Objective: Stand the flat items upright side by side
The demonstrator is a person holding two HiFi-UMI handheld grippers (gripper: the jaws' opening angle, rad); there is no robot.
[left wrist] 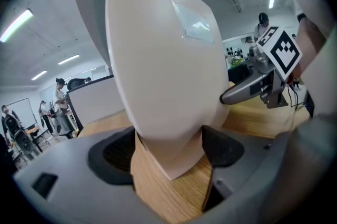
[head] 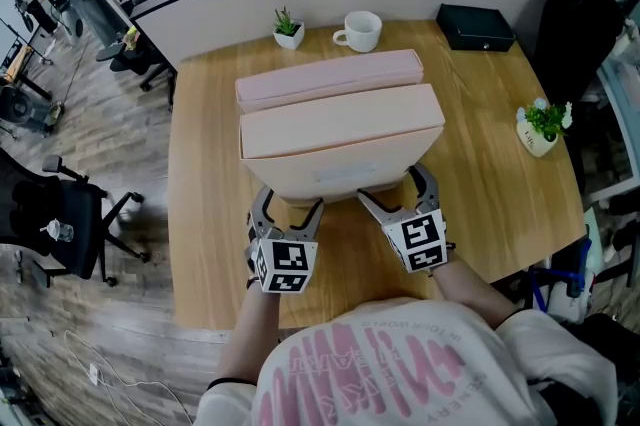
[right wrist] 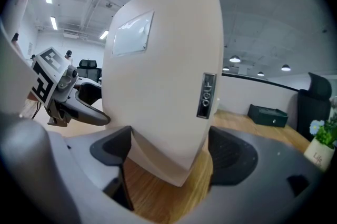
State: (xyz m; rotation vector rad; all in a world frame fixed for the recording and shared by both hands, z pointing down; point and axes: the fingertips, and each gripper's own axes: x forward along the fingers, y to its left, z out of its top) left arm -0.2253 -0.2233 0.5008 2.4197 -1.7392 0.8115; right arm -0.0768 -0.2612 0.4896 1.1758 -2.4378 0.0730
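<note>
Just behind cream box (head: 340, 129) — pink box (head: 330, 77), mug (head: 360, 30)

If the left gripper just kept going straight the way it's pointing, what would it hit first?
The left gripper already grips the cream box between its jaws, so it would push that first, probably into the pink box just behind.

The front box (head: 340, 139) hides most of the pink box (head: 330, 77) behind.
</note>
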